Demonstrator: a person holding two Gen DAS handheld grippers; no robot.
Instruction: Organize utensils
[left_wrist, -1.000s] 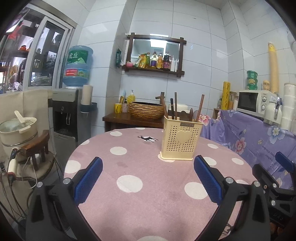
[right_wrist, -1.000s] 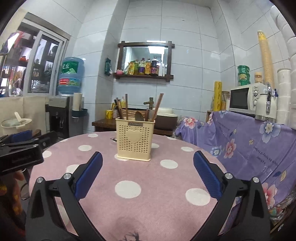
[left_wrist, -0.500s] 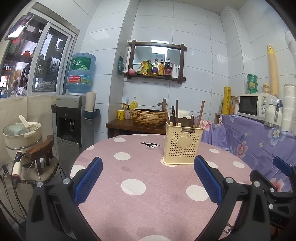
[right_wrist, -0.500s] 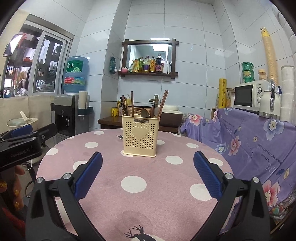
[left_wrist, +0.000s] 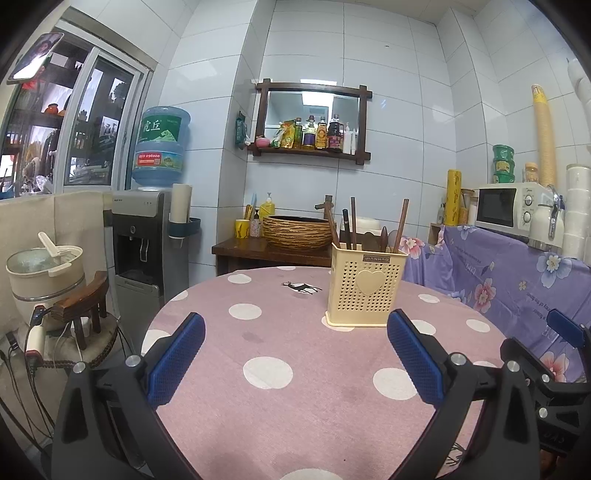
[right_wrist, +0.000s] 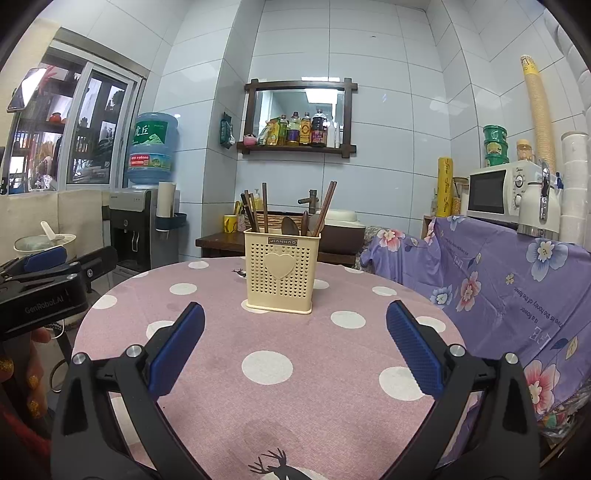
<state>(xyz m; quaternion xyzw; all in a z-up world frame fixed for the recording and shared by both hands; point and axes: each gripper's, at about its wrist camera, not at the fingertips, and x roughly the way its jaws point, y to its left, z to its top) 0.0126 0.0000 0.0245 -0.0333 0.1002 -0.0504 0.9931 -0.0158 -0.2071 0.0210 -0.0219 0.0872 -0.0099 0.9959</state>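
A cream perforated utensil holder (left_wrist: 365, 290) with a heart on its front stands upright on the round pink polka-dot table (left_wrist: 280, 406); it also shows in the right wrist view (right_wrist: 279, 275). Dark wooden chopsticks (right_wrist: 264, 206) and wooden spoons (right_wrist: 290, 226) stand in it. My left gripper (left_wrist: 295, 328) is open and empty, above the table, short of the holder. My right gripper (right_wrist: 295, 319) is open and empty, facing the holder from the near side. The left gripper's body (right_wrist: 48, 284) shows at the left of the right wrist view.
A purple flowered cloth (right_wrist: 517, 288) covers a counter at the right with a microwave (right_wrist: 498, 194) and cup stacks. A water dispenser (left_wrist: 147, 236) stands at the left. A dark side table with a wicker basket (left_wrist: 297, 232) is behind the round table. A pot (left_wrist: 44, 273) sits on a stool at the left.
Both grippers have drawn back and tilted up a little; the holder looks slightly farther and lower in both views. Both stay open and empty.
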